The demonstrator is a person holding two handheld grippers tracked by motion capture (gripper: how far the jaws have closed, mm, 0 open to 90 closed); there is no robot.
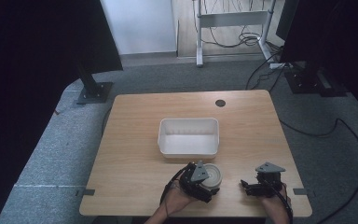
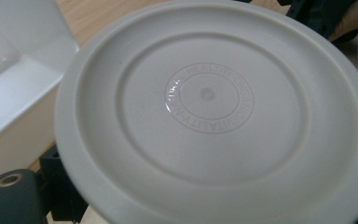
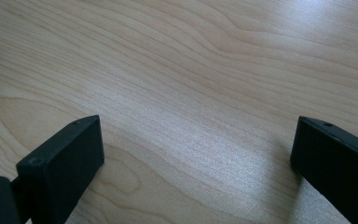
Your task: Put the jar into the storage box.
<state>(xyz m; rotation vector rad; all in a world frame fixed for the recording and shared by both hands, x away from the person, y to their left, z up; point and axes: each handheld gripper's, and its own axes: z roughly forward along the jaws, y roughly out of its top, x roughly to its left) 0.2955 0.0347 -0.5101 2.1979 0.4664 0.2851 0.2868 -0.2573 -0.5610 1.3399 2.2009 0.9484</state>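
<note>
A round off-white plate is held just above the table's front edge, in front of the white bin. In the left gripper view its underside faces the camera, with a ring of embossed lettering at its middle. My left gripper is shut on the plate's rim; one black jaw pokes out below the plate at the bottom left. To the right, my right gripper lies low over bare wood with its jaws wide apart and nothing between them.
The bin, rectangular and with nothing in it, stands at the table's middle, its wall right beside the plate. A dark cable hole marks the far edge. Bare wood lies to the left and right of the bin. Stands and cables are on the floor beyond.
</note>
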